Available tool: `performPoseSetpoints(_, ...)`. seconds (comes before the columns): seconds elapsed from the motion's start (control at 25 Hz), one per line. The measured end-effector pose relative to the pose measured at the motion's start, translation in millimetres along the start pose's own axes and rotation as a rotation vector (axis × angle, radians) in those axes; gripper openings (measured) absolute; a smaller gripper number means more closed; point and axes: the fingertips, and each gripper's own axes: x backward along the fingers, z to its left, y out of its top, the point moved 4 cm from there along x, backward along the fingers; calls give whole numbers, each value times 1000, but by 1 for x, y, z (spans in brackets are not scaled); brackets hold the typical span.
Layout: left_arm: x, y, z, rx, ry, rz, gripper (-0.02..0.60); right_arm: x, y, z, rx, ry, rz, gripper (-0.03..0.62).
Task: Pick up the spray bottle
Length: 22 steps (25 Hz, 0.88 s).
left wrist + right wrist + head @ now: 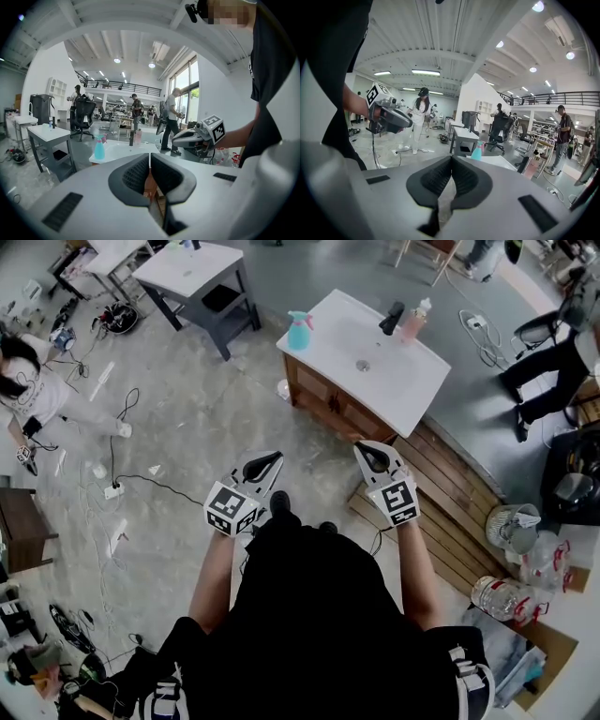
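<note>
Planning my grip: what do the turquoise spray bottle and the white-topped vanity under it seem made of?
Turquoise spray bottle: probably plastic, going by its smooth, evenly coloured, moulded shape. White vanity top: smooth and faintly glossy, perhaps ceramic or resin. Brown cabinet beneath: looks like wood, with panelled doors.

we've got a teal spray bottle [299, 331] with a pink trigger, upper middle of the head view, on a white countertop [398, 381] over a brown wood cabinet [323, 397]. black faucet [391, 319], pale pink bottle [413, 322] beside it. left gripper [274, 458] and right gripper [364, 450] are light grey with black pads [136, 174], each cube [232, 507] black-and-white squares. floor [206, 418] is mottled grey.
</note>
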Motion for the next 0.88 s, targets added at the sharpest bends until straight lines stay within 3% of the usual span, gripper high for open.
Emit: performPoseSetpoints(0.88,-5,15,97,-30,-97,17,29,-77,30,-5,-46,-112,8,17)
